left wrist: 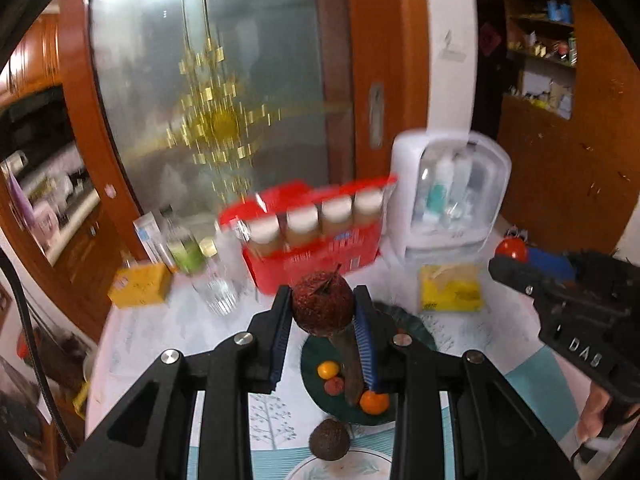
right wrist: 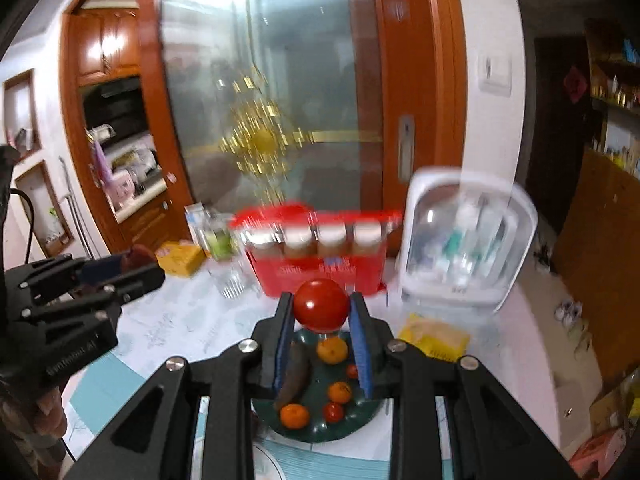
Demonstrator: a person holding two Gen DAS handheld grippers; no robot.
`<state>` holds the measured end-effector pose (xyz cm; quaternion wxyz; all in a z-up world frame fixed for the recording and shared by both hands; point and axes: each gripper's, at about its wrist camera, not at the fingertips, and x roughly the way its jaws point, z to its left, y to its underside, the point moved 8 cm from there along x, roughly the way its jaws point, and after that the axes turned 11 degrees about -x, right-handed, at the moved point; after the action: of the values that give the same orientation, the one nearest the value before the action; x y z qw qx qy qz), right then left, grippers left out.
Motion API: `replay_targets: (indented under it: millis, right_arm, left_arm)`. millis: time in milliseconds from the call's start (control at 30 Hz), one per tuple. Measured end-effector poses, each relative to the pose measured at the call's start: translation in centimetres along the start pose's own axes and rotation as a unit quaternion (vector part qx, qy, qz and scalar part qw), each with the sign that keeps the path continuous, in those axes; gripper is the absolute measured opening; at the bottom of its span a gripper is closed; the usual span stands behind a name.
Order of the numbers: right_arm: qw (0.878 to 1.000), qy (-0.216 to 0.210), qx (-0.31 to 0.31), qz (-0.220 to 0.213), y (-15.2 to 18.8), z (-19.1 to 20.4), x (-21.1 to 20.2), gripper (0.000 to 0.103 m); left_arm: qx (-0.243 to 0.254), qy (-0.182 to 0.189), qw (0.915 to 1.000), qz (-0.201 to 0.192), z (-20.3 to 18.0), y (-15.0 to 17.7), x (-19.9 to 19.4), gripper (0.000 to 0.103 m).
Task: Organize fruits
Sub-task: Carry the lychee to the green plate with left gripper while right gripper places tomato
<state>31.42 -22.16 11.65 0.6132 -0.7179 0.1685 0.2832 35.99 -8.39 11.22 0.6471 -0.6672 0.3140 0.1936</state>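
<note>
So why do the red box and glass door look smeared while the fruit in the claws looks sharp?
Left wrist view: the red box and the door's gold ornament streak from motion blur, the dark reddish fruit stays crisp. Right wrist view: same smear, sharp red tomato, ceiling glare, fisheye bending.

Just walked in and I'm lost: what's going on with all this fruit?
A person holds a tool in each hand, sorting fruit. The left tool is shut on a dark red apple, the right tool on a tomato, both held in the air above a green plate. The plate holds oranges, small red fruits and a dark banana.
</note>
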Motion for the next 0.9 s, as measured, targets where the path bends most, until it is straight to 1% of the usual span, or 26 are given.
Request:
replay_targets:
  millis: [33, 100, 233, 333, 433, 533, 600, 633, 700, 733, 767, 867, 900]
  right_arm:
    - [1.000, -0.002, 0.006, 0.012, 0.8, -0.4, 1.4, 0.027]
    - [0.999, -0.015, 0.021, 0.044, 3.1, -0.9, 5.6, 0.027]
    - [0.993, -0.047, 0.038, 0.097, 7.8, -0.7, 12.4, 0.027]
    - [0.989, -0.060, 0.036, 0.133, 11.4, 0.1, 16.9, 0.028]
    - [0.985, -0.065, 0.038, 0.156, 13.7, 0.6, 19.5, 0.028]
    - [0.981, -0.071, 0.046, 0.177, 15.6, 0.7, 21.4, 0.028]
    - [0.979, -0.071, 0.047, 0.185, 15.9, 0.7, 22.1, 0.028]
    - [0.978, -0.070, 0.049, 0.189, 16.3, 0.7, 22.4, 0.028]
    - [0.976, -0.067, 0.052, 0.202, 16.7, 0.6, 22.7, 0.029]
    - [0.974, -0.066, 0.057, 0.211, 17.1, 0.5, 22.8, 0.029]
    - [0.972, -0.069, 0.061, 0.214, 17.3, 0.3, 22.9, 0.030]
    - [0.971, -0.079, 0.078, 0.211, 17.2, 0.2, 22.3, 0.031]
    - [0.971, -0.081, 0.082, 0.207, 17.2, 0.1, 22.0, 0.032]
  left_arm:
    - [-0.004, 0.000, 0.9998, 0.021, 0.1, 1.1, 2.8, 0.029]
    - [-0.011, 0.001, 0.9983, 0.058, 0.2, 2.9, 7.2, 0.029]
    - [-0.016, -0.007, 0.9927, 0.119, -0.1, 7.0, 14.7, 0.029]
    - [-0.016, -0.018, 0.9877, 0.155, -0.2, 9.4, 18.7, 0.029]
    - [-0.020, -0.018, 0.9836, 0.178, -0.6, 11.2, 21.4, 0.029]
    - [-0.018, -0.022, 0.9812, 0.191, -0.7, 12.2, 22.6, 0.029]
    - [-0.020, -0.022, 0.9790, 0.202, -0.7, 13.0, 23.3, 0.030]
    - [-0.022, -0.020, 0.9781, 0.206, -0.6, 13.3, 23.4, 0.034]
    - [-0.027, -0.017, 0.9771, 0.211, -0.2, 13.7, 23.3, 0.045]
    - [-0.027, -0.019, 0.9777, 0.207, 0.0, 13.7, 23.2, 0.056]
    - [-0.029, -0.020, 0.9786, 0.203, 0.1, 13.6, 22.9, 0.062]
    - [-0.033, -0.019, 0.9809, 0.191, 0.5, 13.1, 21.9, 0.070]
    - [-0.034, -0.019, 0.9813, 0.189, 0.7, 12.9, 21.6, 0.071]
